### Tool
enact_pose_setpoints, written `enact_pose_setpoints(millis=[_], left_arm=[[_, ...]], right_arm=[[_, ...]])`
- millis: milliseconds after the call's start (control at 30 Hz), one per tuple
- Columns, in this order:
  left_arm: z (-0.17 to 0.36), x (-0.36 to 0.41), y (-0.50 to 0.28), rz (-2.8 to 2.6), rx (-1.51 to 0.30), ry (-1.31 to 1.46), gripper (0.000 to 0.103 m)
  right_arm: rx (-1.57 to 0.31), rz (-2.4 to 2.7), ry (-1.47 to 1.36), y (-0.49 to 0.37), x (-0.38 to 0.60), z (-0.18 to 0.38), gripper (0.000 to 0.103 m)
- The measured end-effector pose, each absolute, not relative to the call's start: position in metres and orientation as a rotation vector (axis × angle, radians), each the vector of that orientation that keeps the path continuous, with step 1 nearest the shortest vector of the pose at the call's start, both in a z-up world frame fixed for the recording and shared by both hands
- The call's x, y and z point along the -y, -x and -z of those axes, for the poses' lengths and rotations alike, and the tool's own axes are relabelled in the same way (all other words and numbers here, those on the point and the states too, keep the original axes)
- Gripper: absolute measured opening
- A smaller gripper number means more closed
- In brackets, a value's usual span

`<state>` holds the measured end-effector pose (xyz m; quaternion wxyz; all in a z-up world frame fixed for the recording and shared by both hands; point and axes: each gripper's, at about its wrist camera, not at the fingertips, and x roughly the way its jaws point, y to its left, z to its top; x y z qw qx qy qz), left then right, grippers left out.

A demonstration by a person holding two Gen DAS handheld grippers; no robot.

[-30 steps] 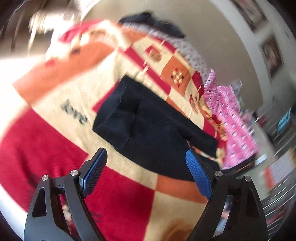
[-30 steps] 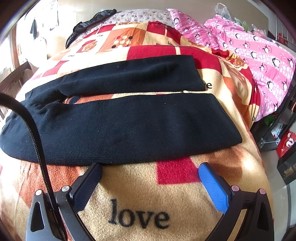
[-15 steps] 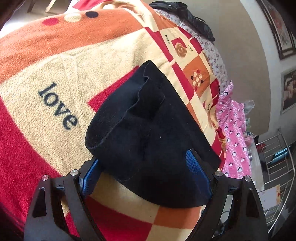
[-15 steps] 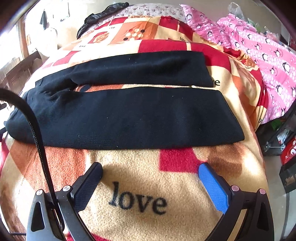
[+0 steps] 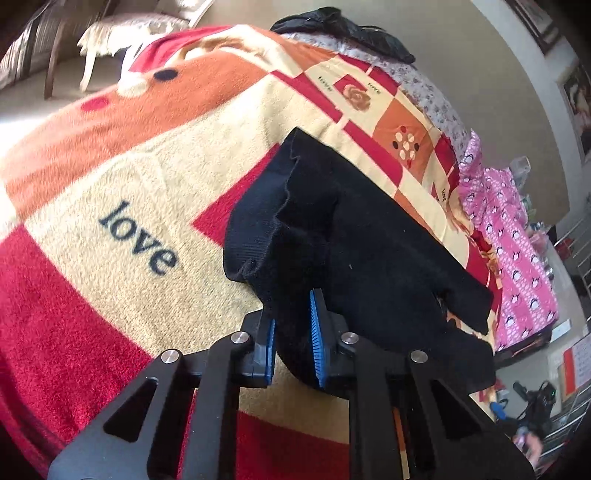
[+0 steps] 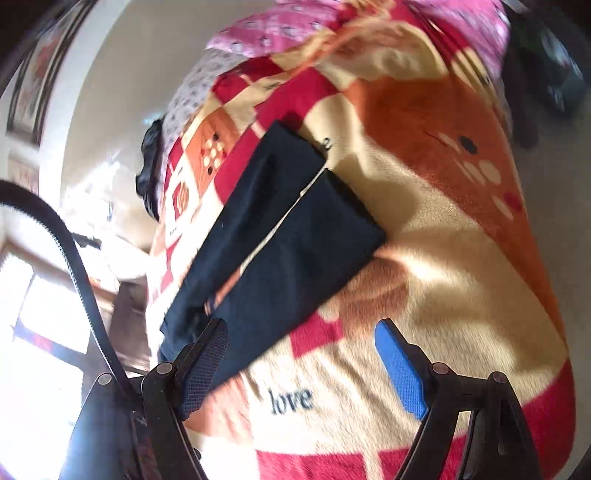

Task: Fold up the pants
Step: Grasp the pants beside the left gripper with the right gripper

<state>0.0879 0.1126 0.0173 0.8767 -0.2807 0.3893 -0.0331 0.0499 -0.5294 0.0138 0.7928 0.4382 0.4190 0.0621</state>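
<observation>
Black knit pants (image 5: pixel 354 243) lie on a bed covered by a red, orange and cream "love" blanket (image 5: pixel 110 184). My left gripper (image 5: pixel 293 328) is shut on the waistband end of the pants, with bunched cloth between its blue pads. In the right wrist view the pants (image 6: pixel 280 236) lie with both legs stretched side by side, away from me. My right gripper (image 6: pixel 303 365) is open and empty above the blanket (image 6: pixel 443 240), its left finger next to the near edge of the pants.
A pink penguin-print quilt (image 5: pixel 517 236) lies along the far side of the bed. A dark garment (image 5: pixel 343 29) sits at the head. A chair (image 5: pixel 122 33) stands on the floor beyond the blanket. A black cable (image 6: pixel 74 258) crosses the right wrist view.
My left gripper has moved in and shut on the waistband end, bunching the cloth. My right gripper has swung and tilted sharply, still open, with the pants running diagonally in its view.
</observation>
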Motion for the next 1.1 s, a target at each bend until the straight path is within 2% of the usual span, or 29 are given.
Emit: enact_pose_setpoints(millis=[267, 333, 367, 400, 467, 700, 933, 1100], left_arm=[[-0.027, -0.116, -0.085, 0.069, -0.763, 0.594, 0.01], [-0.028, -0.12, -0.083, 0.06, -0.758, 0.596, 0.009], [-0.028, -0.123, -0.082, 0.047, -0.757, 0.592, 0.009], [-0.028, -0.124, -0.08, 0.038, -0.758, 0.59, 0.009], [-0.025, -0.128, -0.078, 0.024, -0.767, 0.597, 0.009], [-0.024, -0.144, -0.059, 0.002, -0.772, 0.621, 0.009], [-0.021, -0.196, -0.031, -0.076, -0.79, 0.624, 0.009], [-0.02, -0.197, -0.023, -0.082, -0.791, 0.555, 0.011]], right_arm=[[-0.904, -0.097, -1.097, -0.094, 0.552, -0.003, 0.078], [-0.913, -0.144, -1.077, -0.105, 0.549, -0.001, 0.057], [-0.925, -0.164, -1.076, -0.108, 0.547, 0.004, 0.031], [-0.947, -0.15, -1.069, -0.109, 0.545, 0.011, 0.015], [-0.948, -0.131, -0.996, -0.104, 0.537, 0.014, 0.004], [-0.848, -0.153, -0.867, -0.068, 0.518, -0.022, 0.004], [-0.987, -0.266, -0.917, -0.045, 0.482, -0.012, 0.004], [-1.027, -0.239, -0.897, -0.051, 0.473, -0.001, 0.004]])
